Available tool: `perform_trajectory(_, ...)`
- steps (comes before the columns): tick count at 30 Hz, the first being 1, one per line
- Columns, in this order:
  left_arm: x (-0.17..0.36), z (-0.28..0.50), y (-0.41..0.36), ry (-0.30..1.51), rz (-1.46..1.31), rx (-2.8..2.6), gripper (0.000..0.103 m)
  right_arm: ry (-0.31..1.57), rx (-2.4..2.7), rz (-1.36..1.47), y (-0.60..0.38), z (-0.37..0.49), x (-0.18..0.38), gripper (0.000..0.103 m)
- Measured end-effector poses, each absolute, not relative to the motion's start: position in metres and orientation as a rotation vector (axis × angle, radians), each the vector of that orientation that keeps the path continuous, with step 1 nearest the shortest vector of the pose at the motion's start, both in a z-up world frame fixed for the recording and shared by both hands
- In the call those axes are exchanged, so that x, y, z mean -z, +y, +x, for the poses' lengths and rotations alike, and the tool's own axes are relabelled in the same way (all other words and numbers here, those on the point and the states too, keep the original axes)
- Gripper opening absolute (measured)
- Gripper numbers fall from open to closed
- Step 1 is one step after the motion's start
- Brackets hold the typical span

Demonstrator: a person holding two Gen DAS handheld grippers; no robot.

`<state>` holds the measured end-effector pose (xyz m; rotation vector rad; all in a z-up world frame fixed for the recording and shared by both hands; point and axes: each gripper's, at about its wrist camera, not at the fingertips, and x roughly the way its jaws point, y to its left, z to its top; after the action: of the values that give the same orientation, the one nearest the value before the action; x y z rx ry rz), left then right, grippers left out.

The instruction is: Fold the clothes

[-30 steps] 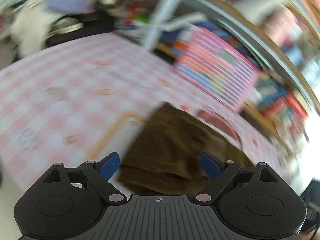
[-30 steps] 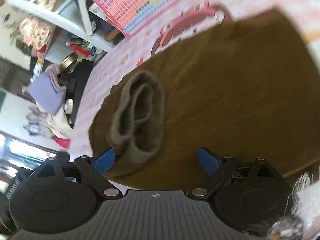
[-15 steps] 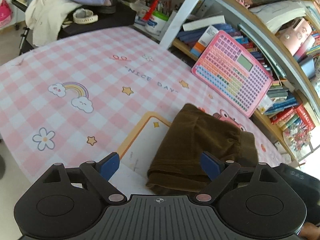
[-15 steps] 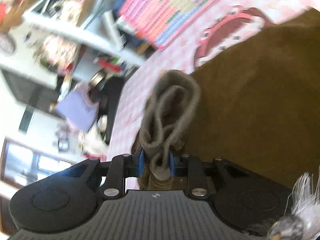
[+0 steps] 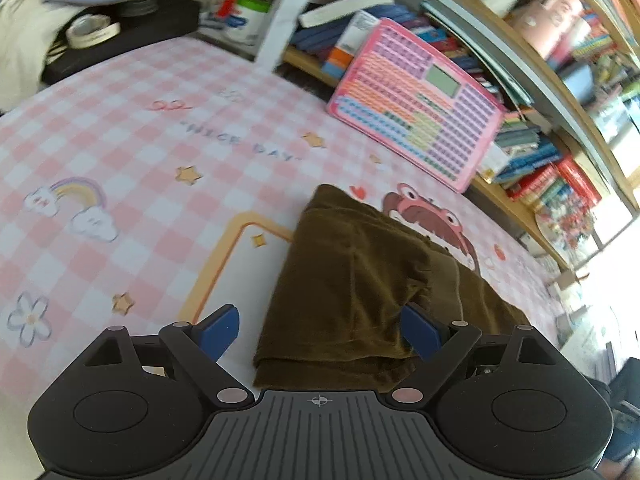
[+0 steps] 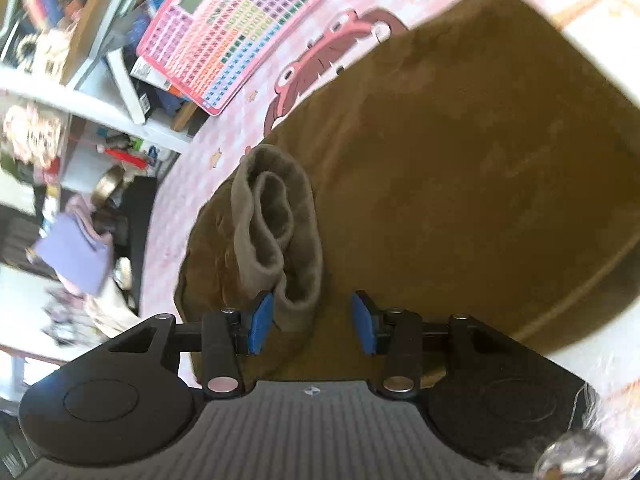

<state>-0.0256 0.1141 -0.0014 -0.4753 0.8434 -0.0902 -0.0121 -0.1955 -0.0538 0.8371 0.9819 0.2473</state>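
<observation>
One pink checked tablecloth (image 5: 132, 128), and on it one folded brown garment (image 5: 352, 280), with one pink keyboard toy (image 5: 416, 116) leaning at the shelf behind. Left gripper (image 5: 320, 330) hangs over the garment's near edge, jaws wide apart, gripping nothing. Right gripper (image 6: 312, 322): jaws opening, one grey ribbed cuff (image 6: 280, 232) lying between the pads.

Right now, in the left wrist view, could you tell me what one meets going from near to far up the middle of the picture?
Left gripper, open → folded dark brown garment → pink-and-white checked tablecloth → pink keyboard toy with coloured keys, leaning against the shelf → wooden bookshelf full of books.
</observation>
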Motion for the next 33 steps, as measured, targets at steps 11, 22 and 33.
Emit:
perform_trajectory(11,-0.008,-0.006,0.077,0.793,-0.202,0.246,0.091,0.753,0.055,0.254,-0.161,-0.054,0.002,0.058)
perform_trajectory(22,0.008,-0.003,0.093,0.812,-0.144,0.329,0.095,0.744,0.17,0.071,-0.12,-0.076,0.002,0.081)
perform_trajectory(33,0.015,-0.002,0.097,0.815,-0.148,0.365,0.095,0.769,0.214,0.064,-0.113,-0.087,0.001,0.085)
